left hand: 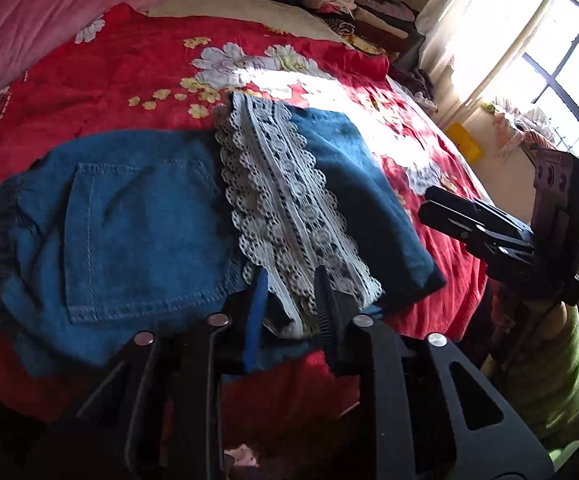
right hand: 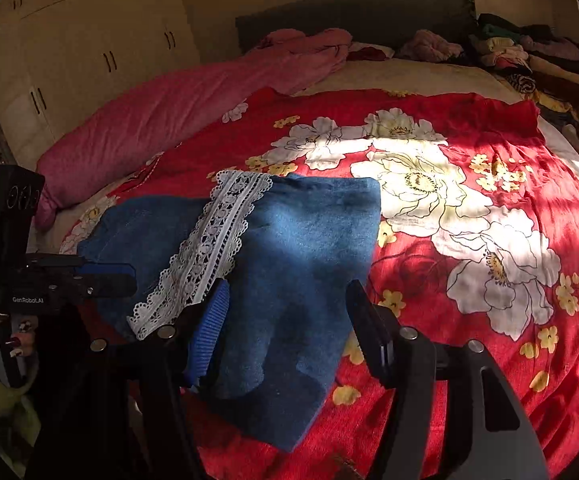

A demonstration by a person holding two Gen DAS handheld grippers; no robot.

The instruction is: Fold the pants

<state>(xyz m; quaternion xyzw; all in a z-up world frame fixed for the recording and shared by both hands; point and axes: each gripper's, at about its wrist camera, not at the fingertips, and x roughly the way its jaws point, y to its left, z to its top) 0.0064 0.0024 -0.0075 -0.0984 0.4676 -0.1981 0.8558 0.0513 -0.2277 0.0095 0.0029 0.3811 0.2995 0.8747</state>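
A: Where are the pants [left hand: 129,216] now?

B: They lie on the red flowered bedcover [left hand: 101,80], near the front edge of the bed. They are partly folded: the lace hem [left hand: 277,200] of the legs lies across the denim, beside the back pocket [left hand: 137,236].

A: And the two grippers?

B: The left gripper [left hand: 291,304] is low at the near edge, its jaws apart around the end of the lace, not closed on it. The right gripper [right hand: 287,320] hovers above the folded leg part, jaws wide apart, holding nothing.

A: How to do the fold well?

B: I think each gripper should take one corner of the same edge, pinching all layers together, then lift little and lay it over evenly, so the lace does not slip.

A: The pose?

B: Both point forward along the bed, side by side.
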